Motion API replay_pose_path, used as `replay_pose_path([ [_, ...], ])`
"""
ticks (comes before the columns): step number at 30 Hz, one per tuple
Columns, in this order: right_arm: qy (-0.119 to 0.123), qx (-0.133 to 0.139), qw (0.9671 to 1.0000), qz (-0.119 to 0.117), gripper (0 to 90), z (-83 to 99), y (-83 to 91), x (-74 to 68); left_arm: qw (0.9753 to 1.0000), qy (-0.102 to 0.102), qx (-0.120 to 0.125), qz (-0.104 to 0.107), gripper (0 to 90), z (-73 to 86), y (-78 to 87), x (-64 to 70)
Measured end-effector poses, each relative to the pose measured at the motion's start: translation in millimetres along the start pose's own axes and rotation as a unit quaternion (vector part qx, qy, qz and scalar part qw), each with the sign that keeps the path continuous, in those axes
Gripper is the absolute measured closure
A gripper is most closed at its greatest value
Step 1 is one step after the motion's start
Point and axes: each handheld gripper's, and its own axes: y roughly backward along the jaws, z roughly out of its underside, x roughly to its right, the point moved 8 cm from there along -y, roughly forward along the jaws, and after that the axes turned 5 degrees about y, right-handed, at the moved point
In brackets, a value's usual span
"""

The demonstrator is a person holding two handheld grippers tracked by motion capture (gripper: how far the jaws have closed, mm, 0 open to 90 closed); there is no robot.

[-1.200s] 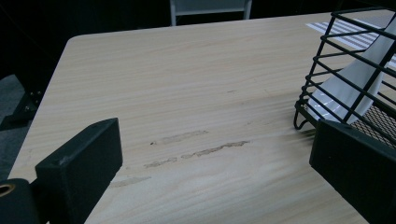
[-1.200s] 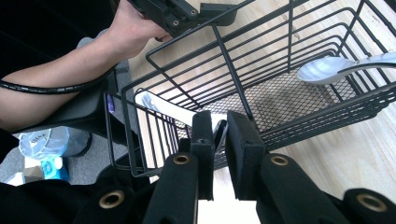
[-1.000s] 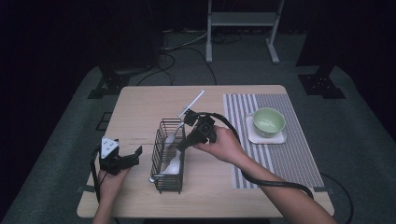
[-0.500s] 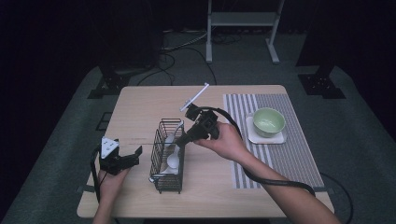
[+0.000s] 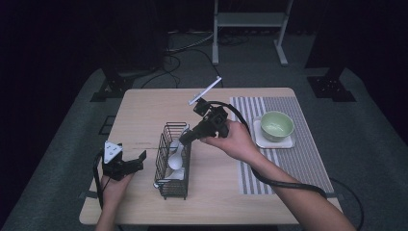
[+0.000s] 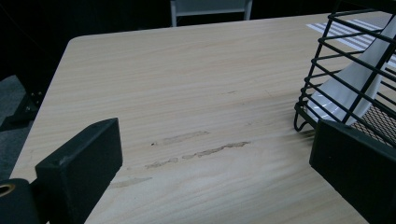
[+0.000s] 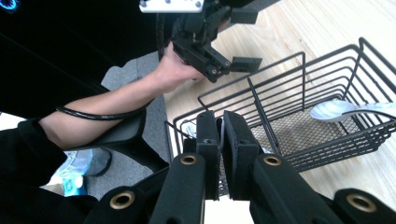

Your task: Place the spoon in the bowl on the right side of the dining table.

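Observation:
A black wire basket [image 5: 172, 163] stands mid-table with a white spoon [image 5: 175, 158] lying in it. My right gripper [image 5: 186, 139] hovers over the basket's far end, tilted down, shut on a thin white utensil whose long handle [image 5: 205, 91] sticks up behind it. In the right gripper view the jaws [image 7: 220, 122] are pressed together above the basket [image 7: 299, 135], and the spoon's bowl [image 7: 336, 110] rests on the mesh floor. My left gripper [image 5: 137, 162] rests open on the table left of the basket. Its view shows the basket's corner [image 6: 345, 88] just beyond the right jaw.
A green bowl [image 5: 276, 126] on a white square plate [image 5: 288, 143] sits on a striped mat [image 5: 308, 163] at the right. A metal stand [image 5: 248, 21] is on the floor beyond the wooden table [image 5: 144, 110].
My right gripper has risen and drawn back from the basket, carrying the white handle up and away. The left gripper has stayed put.

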Motion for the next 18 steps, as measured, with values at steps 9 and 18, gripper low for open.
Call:
replay_pose_path([
  [9,-0.002,0.025,0.9996,-0.012,85.5,-7.1,16.8,-5.4,1.0000,-0.002,-0.001,0.000,1.5,0.2,-0.3,0.2],
  [18,-0.012,0.042,0.9985,-0.034,85.5,-8.9,24.0,-5.9,1.0000,-0.002,0.000,-0.001,1.5,0.1,0.1,-0.1],
])
